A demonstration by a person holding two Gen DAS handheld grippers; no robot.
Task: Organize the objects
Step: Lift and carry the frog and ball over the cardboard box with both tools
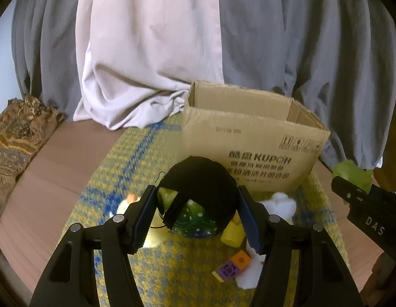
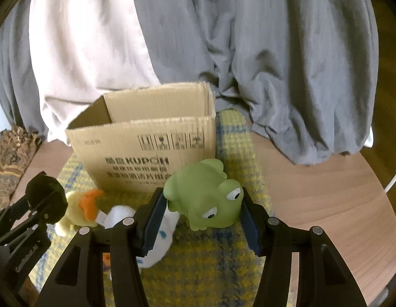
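Note:
My left gripper (image 1: 198, 204) is shut on a green dotted ball wrapped in a black band (image 1: 198, 194), held above the yellow and blue mat (image 1: 136, 158). It also shows at the left of the right wrist view (image 2: 45, 197). My right gripper (image 2: 201, 204) is shut on a green rubber frog (image 2: 205, 194); the frog also shows at the right edge of the left wrist view (image 1: 351, 174). An open cardboard box (image 1: 249, 143) stands on the mat just behind both grippers; it also shows in the right wrist view (image 2: 146, 145).
On the mat lie a yellow duck with an orange beak (image 2: 80, 209), a white sock (image 2: 162, 232), a white plush (image 1: 279, 202), a yellow toy (image 1: 233, 232) and purple and orange blocks (image 1: 231, 266). Grey and pale curtains (image 1: 172, 38) hang behind. A patterned cloth (image 1: 16, 138) lies left.

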